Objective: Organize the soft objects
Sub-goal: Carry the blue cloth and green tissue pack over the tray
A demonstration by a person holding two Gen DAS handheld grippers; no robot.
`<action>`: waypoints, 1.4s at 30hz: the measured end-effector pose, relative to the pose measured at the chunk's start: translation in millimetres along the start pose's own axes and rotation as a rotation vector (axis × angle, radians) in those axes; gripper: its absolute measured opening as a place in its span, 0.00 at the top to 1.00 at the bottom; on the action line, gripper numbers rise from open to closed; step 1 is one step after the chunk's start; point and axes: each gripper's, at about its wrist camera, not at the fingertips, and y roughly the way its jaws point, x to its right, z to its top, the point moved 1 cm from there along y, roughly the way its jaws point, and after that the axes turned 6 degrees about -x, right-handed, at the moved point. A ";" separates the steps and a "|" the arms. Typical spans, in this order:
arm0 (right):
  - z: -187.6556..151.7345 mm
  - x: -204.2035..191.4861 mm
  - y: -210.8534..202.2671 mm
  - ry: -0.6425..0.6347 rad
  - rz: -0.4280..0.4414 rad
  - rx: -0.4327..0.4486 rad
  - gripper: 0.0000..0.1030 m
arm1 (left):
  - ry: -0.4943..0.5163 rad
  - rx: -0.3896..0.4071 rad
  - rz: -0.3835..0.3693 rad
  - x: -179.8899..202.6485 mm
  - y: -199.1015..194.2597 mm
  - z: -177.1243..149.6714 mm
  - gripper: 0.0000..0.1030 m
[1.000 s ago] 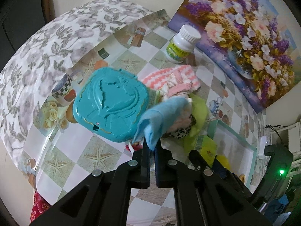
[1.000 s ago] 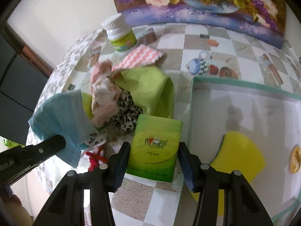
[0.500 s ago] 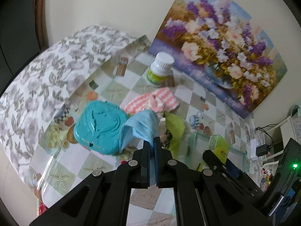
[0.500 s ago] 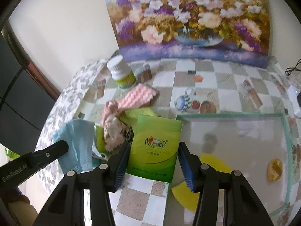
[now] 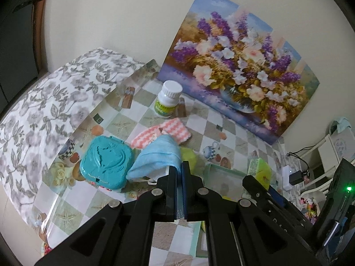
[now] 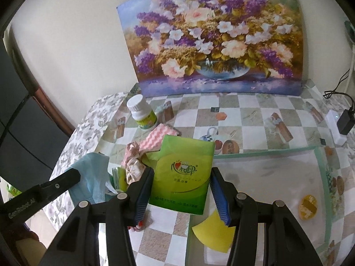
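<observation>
My left gripper (image 5: 180,166) is shut on a light blue face mask (image 5: 158,155), which hangs above the table; the same mask (image 6: 92,177) shows at the left of the right wrist view. My right gripper (image 6: 180,174) is shut on a green tissue pack (image 6: 183,175), held up over the table; that pack (image 5: 259,170) also appears in the left wrist view. Below lie a pink-and-white checked cloth (image 6: 158,137), a crumpled pink floral cloth (image 6: 133,164) and a lime green cloth (image 5: 188,157). A pale green-rimmed tray (image 6: 319,155) holds a yellow sponge (image 6: 214,232).
A teal plastic case (image 5: 106,161) lies left of the cloth pile. A white pill bottle (image 5: 167,102) stands near a flower painting (image 6: 221,42) leaning on the wall. A floral tablecloth (image 5: 44,102) covers the table's left part. A charger and cables (image 6: 344,119) sit at the far right.
Both grippers have risen with their loads, so the table and pile look smaller and farther away. The mask now hangs free of the pile, and the pack is lifted clear.
</observation>
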 end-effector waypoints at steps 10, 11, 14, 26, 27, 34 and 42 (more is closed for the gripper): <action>5.3 8.7 -25.4 0.014 -0.009 0.062 0.47 | 0.069 0.089 -0.061 24.1 -27.8 -1.3 0.97; 6.0 10.2 -27.8 0.017 -0.012 0.067 0.47 | 0.076 0.092 -0.065 26.7 -28.6 -1.7 0.97; 7.8 19.7 -36.1 0.034 -0.021 0.087 0.47 | 0.099 0.098 -0.080 36.5 -30.1 -4.0 0.97; 4.1 95.3 -45.7 0.155 -0.150 0.067 0.47 | 0.254 0.047 -0.106 102.8 -6.2 -28.3 0.97; 3.2 101.8 -45.6 0.164 -0.162 0.063 0.47 | 0.275 0.037 -0.107 111.4 -1.9 -31.5 0.97; -3.6 153.2 -45.4 0.229 -0.251 0.035 0.47 | 0.395 -0.042 -0.145 169.3 31.2 -50.4 0.97; -9.7 195.5 -34.7 0.285 -0.290 0.004 0.47 | 0.478 -0.095 -0.134 209.1 72.1 -61.4 0.97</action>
